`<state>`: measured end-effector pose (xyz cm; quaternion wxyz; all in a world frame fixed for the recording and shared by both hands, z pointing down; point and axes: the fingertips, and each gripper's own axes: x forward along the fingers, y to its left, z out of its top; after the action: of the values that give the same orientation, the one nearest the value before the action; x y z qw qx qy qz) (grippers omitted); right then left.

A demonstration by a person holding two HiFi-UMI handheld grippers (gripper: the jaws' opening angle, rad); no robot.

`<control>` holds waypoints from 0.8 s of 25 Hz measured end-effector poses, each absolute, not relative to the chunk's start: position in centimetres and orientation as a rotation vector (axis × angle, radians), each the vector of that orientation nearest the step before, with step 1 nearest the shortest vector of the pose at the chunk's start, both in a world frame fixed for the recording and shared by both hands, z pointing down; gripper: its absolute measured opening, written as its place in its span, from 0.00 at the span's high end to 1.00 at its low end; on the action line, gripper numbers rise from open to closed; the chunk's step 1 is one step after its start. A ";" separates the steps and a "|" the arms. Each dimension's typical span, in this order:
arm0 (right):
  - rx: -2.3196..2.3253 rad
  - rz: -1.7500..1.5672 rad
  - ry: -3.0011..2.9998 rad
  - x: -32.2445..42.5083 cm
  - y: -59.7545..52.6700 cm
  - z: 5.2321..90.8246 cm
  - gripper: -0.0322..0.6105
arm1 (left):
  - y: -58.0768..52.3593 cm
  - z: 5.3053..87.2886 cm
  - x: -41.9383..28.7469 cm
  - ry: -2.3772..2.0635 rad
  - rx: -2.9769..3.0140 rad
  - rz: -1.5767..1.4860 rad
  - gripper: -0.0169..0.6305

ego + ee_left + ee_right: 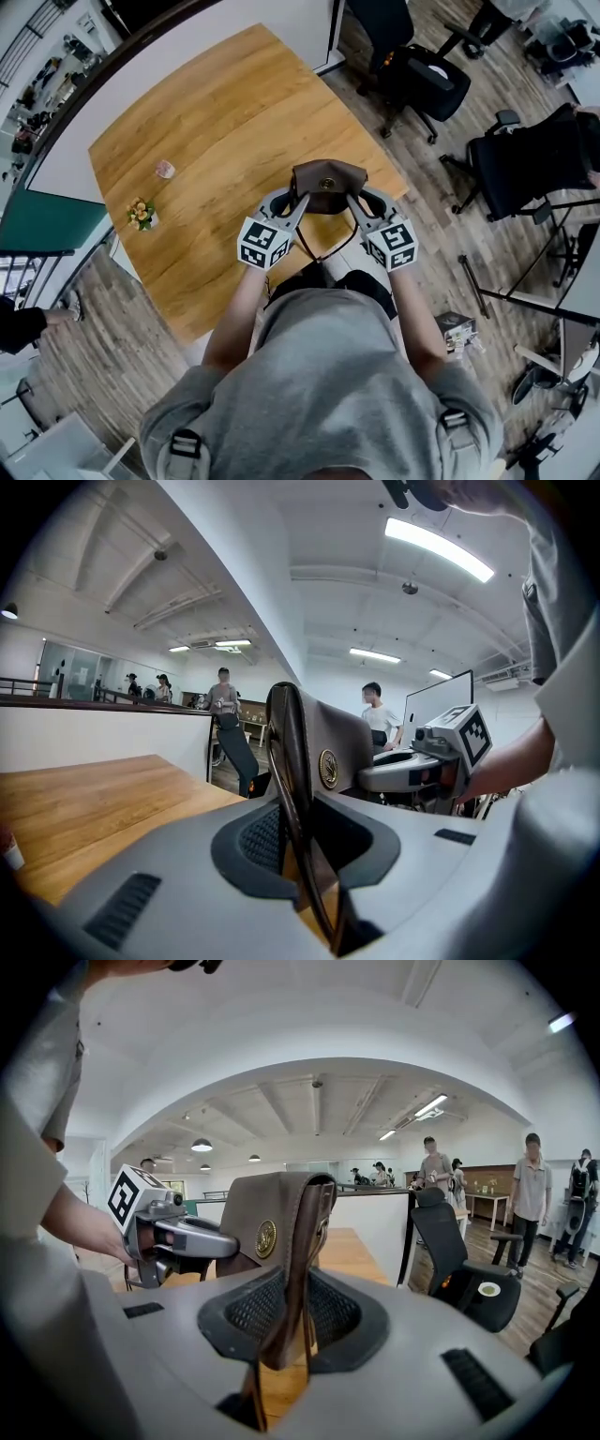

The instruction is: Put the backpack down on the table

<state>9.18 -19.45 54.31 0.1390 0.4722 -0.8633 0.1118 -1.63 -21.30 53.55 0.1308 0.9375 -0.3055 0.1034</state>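
Grey shirt (328, 375) and shoulders filled the bottom of the head view, with both bare forearms reaching forward from them. Just beyond, each hand carried its gripper, the marker cubes (264, 243) sitting side by side and slightly apart. Thin dark straps (317, 251) hung down between the two cubes toward the person.

Ahead of the cubes, the left gripper (296, 200) pinched the left side of the brown backpack (327, 185), its jaws drawn narrow on a leather edge that ran upright between the pads in the left gripper view. On the other side, the right gripper (357, 201) clamped the right side likewise, the pads pressed on a brown flap and strap. Between them the backpack stood upright with its round brass badge facing the person, over the near edge of the wooden table (216, 112); whether its bottom touched the wood could not be told.

Farther along the tabletop, well apart from the backpack, a small flower pot (142, 214) and a small pink object (165, 170) sat near the left edge. Past the table, black office chairs (422, 75) stood on the plank floor, and people stood in the distance.
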 end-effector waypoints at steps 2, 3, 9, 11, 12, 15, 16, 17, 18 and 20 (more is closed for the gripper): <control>1.371 0.324 -2.484 9.0 -19.8 54.5 0.82 | -21.8 53.7 -1.8 -0.883 2.730 0.309 0.86; 1.374 0.323 -2.478 9.0 -20.0 54.7 0.82 | -22.0 53.8 -1.8 -0.881 2.735 0.311 0.86; 1.373 0.321 -2.466 9.5 -21.6 55.0 0.81 | -23.3 54.1 -1.4 -0.876 2.746 0.314 0.86; 1.366 0.325 -2.483 9.8 -22.1 55.0 0.81 | -23.8 54.2 -1.0 -0.880 2.746 0.308 0.86; 1.362 0.329 -2.492 9.9 -22.3 55.0 0.81 | -24.1 54.2 -0.9 -0.883 2.747 0.305 0.86; 1.345 0.345 -2.501 10.2 -23.3 55.4 0.81 | -25.1 54.6 -0.7 -0.900 2.749 0.310 0.86; 1.340 0.348 -2.501 10.3 -23.7 55.5 0.81 | -25.4 54.7 -0.6 -0.904 2.750 0.315 0.86; 1.335 0.351 -2.501 10.4 -24.1 55.6 0.81 | -25.8 54.8 -0.5 -0.907 2.752 0.318 0.86; 1.331 0.355 -2.503 10.4 -24.6 55.7 0.81 | -26.2 54.9 -0.5 -0.910 2.752 0.322 0.86; 1.324 0.366 -2.506 10.4 -25.5 56.1 0.81 | -27.0 55.3 -0.5 -0.917 2.747 0.332 0.86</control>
<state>10.40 -25.50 56.06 0.1414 0.4585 -0.8681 0.1269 -0.51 -27.04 55.35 0.1129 0.9363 -0.3126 0.1132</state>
